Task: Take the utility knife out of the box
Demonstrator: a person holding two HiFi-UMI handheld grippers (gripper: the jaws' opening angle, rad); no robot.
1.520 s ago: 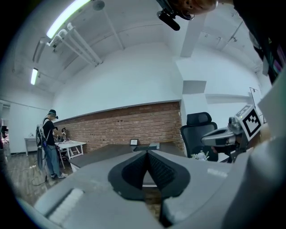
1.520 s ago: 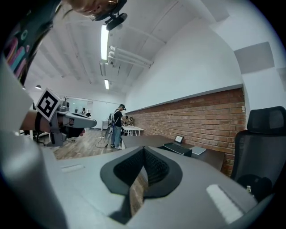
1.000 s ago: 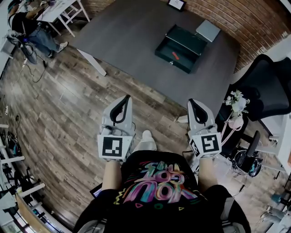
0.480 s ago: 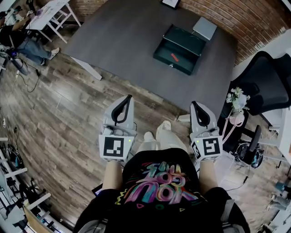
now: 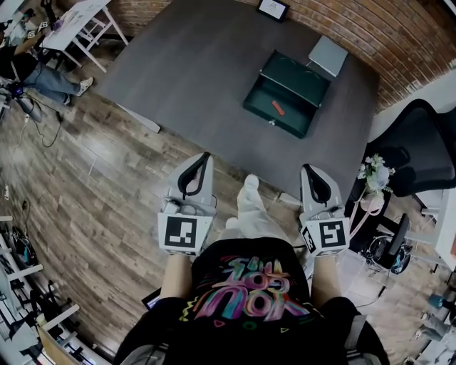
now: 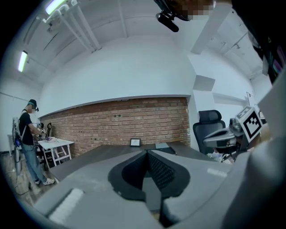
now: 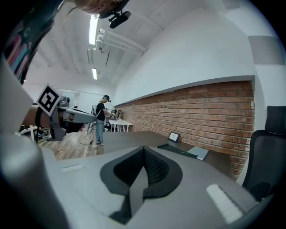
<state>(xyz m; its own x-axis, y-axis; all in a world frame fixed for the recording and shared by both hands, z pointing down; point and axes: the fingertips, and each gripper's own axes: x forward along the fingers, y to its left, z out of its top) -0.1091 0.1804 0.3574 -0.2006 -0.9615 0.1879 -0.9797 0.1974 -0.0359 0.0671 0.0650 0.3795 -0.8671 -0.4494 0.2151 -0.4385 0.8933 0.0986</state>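
Note:
In the head view a dark green box (image 5: 286,90) lies open on the grey table (image 5: 199,64), with an orange-red utility knife (image 5: 278,108) inside it. My left gripper (image 5: 206,157) and right gripper (image 5: 311,170) hang over the wooden floor, short of the table's near edge, both pointing towards the table. Both are shut with nothing between the jaws. The left gripper view shows its shut jaws (image 6: 147,153) and the table (image 6: 111,152) ahead; the right gripper view shows its shut jaws (image 7: 144,149) and the box (image 7: 178,150) far off.
A grey lid or pad (image 5: 328,55) lies beyond the box, and a small framed card (image 5: 272,8) stands at the table's far edge. A black office chair (image 5: 420,146) and white flowers (image 5: 373,171) are at the right. A person (image 5: 35,75) stands by a white table far left.
Both grippers have moved forward towards the table, and the table with the box now lies nearer in the head view. A leg has stepped forward between them. Jaws stay shut.

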